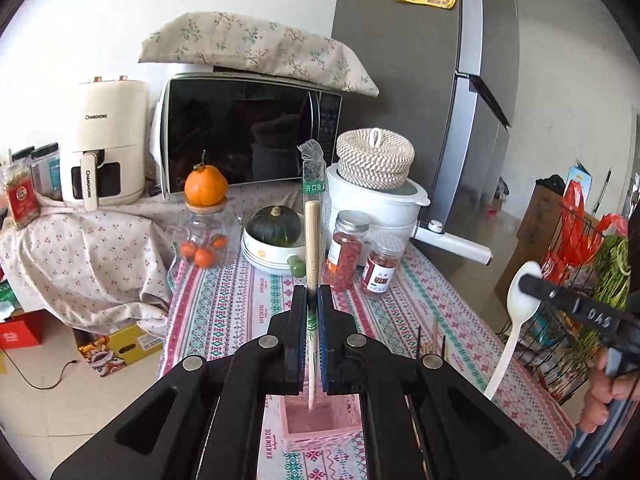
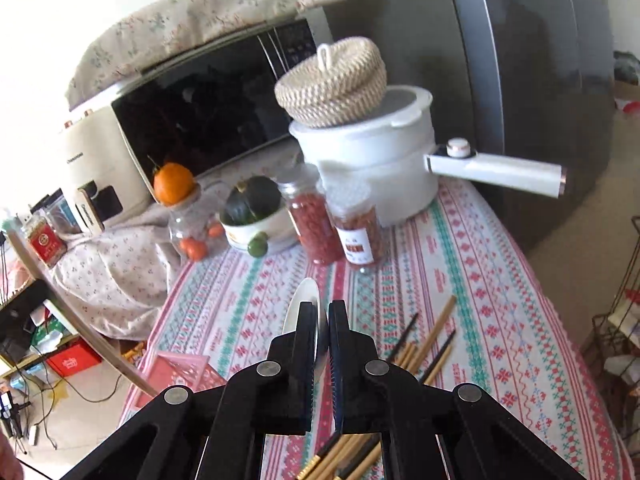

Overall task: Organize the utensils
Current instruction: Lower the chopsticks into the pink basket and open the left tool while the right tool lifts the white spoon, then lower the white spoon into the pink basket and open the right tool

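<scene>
We noted the patterned red-and-teal tablecloth (image 2: 460,248) bearing loose wooden chopsticks (image 2: 436,332). Our left gripper (image 1: 313,300) clamped wrapped wooden chopsticks (image 1: 311,236) above the pink rectangular basket (image 1: 320,420). Our right gripper (image 2: 321,312) pinched a white plastic spoon (image 1: 516,312).

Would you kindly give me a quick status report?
Left gripper shut on wrapped chopsticks, tips over pink basket. Right gripper shut on white spoon. Nothing blocking.
</scene>
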